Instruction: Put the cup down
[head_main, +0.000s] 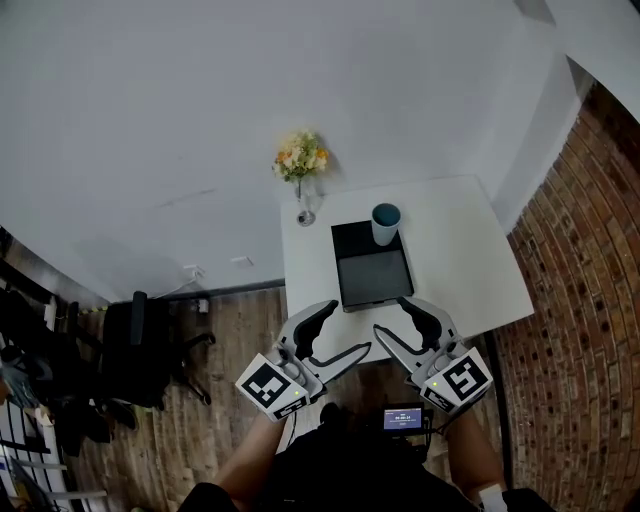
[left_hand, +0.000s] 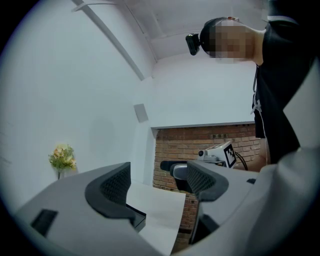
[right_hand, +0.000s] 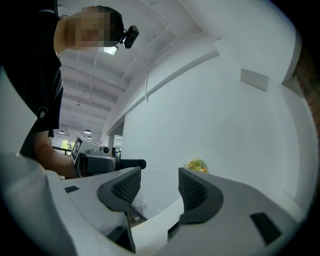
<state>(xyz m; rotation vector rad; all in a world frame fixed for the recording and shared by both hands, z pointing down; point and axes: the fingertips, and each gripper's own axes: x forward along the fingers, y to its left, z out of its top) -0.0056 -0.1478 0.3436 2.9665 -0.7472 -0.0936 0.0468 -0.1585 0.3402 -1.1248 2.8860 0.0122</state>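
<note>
The left gripper (head_main: 350, 327) and right gripper (head_main: 388, 315) hang spread, empty, at six o'clock of the teal round cup (head_main: 385, 222); a forward lurch could topple it.

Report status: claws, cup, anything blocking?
Left claw open, empty. Right claw open, empty. Cup upright at far right corner of the tray, both claws clear of it. Nothing between claws and cup.

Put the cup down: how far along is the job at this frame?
Done, apparently: the cup stands upright at the far right corner of the tray, with nothing touching it. In hand: nothing; the left gripper and right gripper are open and empty at the near edge of the table. Left: nothing evident.
</note>
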